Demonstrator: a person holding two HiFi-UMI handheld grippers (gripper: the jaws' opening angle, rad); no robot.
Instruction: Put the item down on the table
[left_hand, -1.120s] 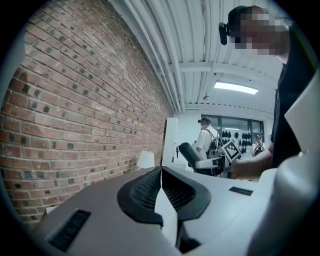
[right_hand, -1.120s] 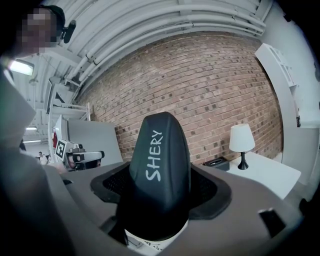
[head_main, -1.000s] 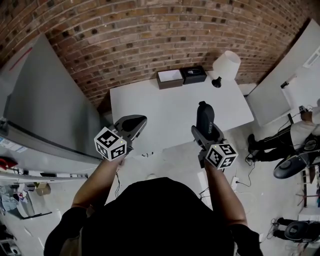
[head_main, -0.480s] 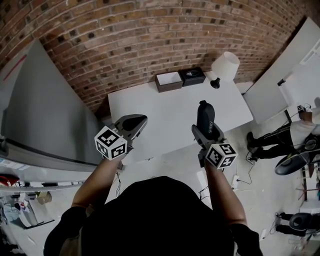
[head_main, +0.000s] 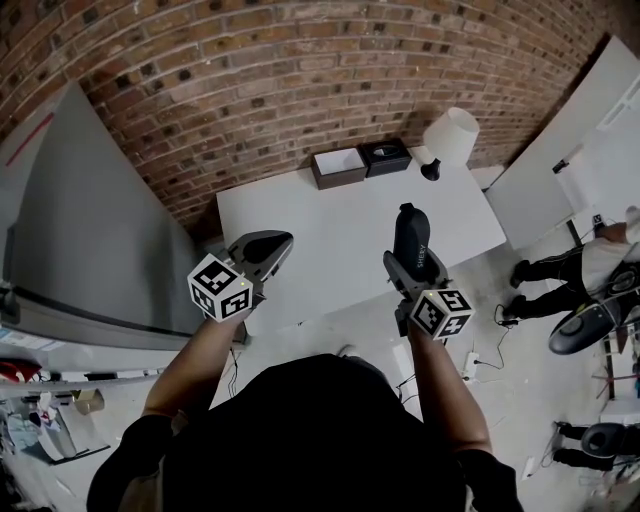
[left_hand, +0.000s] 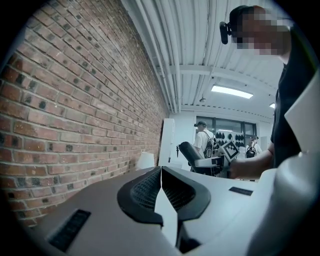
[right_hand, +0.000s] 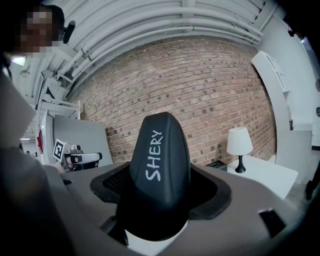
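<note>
Here, the right gripper (head_main: 408, 272) clamps the dark case (head_main: 411, 232) aloft near the white table (head_main: 320, 215) front edge — carry it over bare tabletop, lower until seated, then release — left gripper (head_main: 262, 246) pinched together, empty.

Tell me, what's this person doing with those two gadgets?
A person facing a white table holds a two-jaw gripper in each hand. The right gripper is clamped on a black rounded case lettered SHERY, held near the table's front edge, not yet set down. The left gripper is shut and empty. A white lamp, a brown box and a black box sit along the far edge.
</note>
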